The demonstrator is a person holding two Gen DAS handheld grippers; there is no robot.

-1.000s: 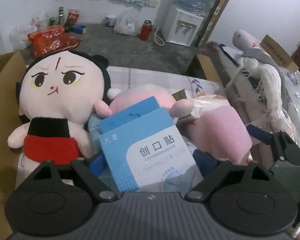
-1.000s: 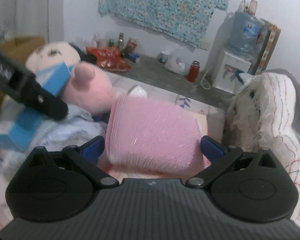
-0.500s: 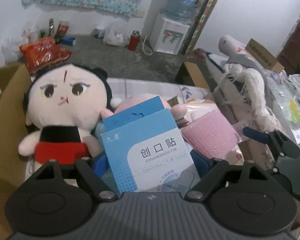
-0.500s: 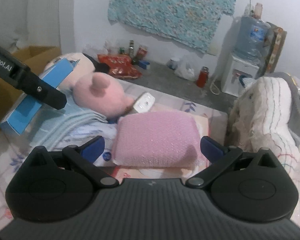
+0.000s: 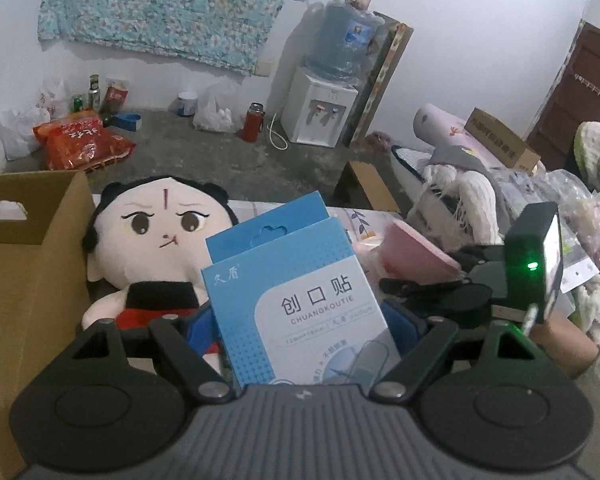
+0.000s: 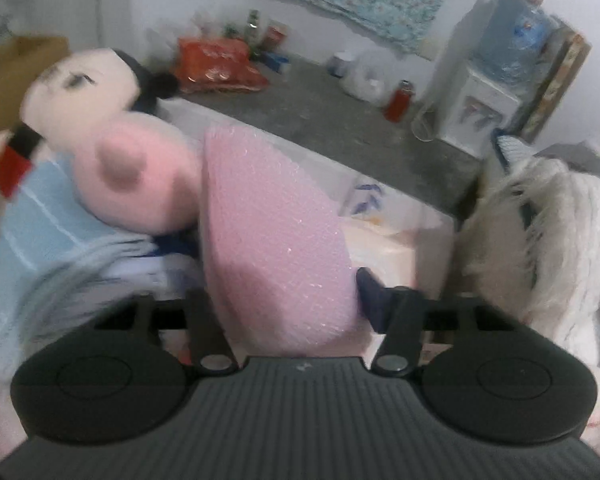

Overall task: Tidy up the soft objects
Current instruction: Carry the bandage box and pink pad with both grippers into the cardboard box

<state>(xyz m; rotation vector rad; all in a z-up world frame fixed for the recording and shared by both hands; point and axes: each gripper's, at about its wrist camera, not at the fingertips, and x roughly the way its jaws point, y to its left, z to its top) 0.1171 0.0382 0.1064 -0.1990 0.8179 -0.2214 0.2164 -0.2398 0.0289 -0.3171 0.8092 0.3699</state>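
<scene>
The cardboard box (image 5: 28, 264) at the left runs off the frame edge, so only its near wall and handle slot show. Leaning beside it sits the big-headed doll (image 5: 156, 240) in black and red, its lower body hidden behind the left tongs (image 5: 300, 320), and the right wrist view of it is badly smeared. There the pale blue blanket (image 6: 48, 240) and the pink plush (image 6: 136, 176) lying on it are just blurs of colour. The right tongs (image 6: 284, 300) have just been closing and now pinch the pink bubble-wrap pad (image 6: 268, 220), which stands tilted on edge between them; only the right-hand fingertip (image 6: 370, 288) is clear, the other hidden behind the pad. The left tongs, angled downward, grip the blue plaster box (image 5: 296, 300) upright by its sides, its bottom edge cut off by the tool body.
</scene>
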